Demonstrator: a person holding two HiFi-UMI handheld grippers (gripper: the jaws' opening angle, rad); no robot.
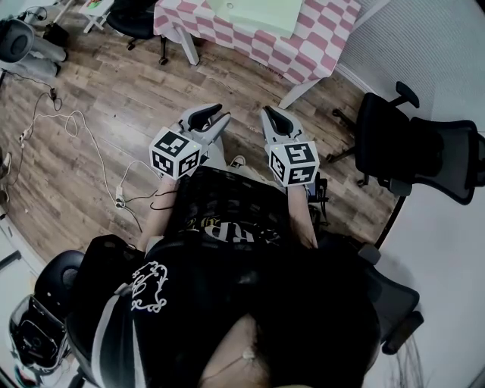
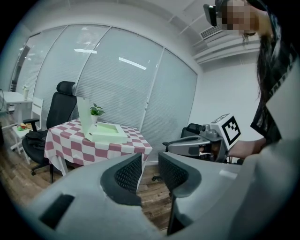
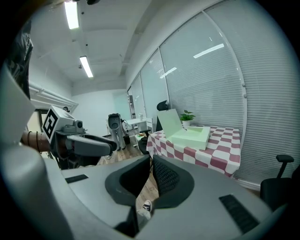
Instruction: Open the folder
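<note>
A pale green folder (image 1: 258, 14) lies on the pink-and-white checked table (image 1: 318, 45), far ahead of both grippers. In the left gripper view the folder (image 2: 105, 132) has its cover standing upright; the right gripper view shows the folder (image 3: 190, 136) the same way. A person holds both grippers in mid-air over the wooden floor, side by side. My left gripper (image 1: 216, 114) (image 2: 150, 171) is open with a narrow gap and nothing between its jaws. My right gripper (image 1: 271, 115) (image 3: 151, 164) is shut on nothing.
A black office chair (image 1: 424, 151) stands at the right, and another (image 1: 386, 295) is just behind the person. A white cable (image 1: 76, 125) trails over the floor at the left. A black chair (image 2: 58, 110) and a small plant (image 2: 97, 111) are by the table.
</note>
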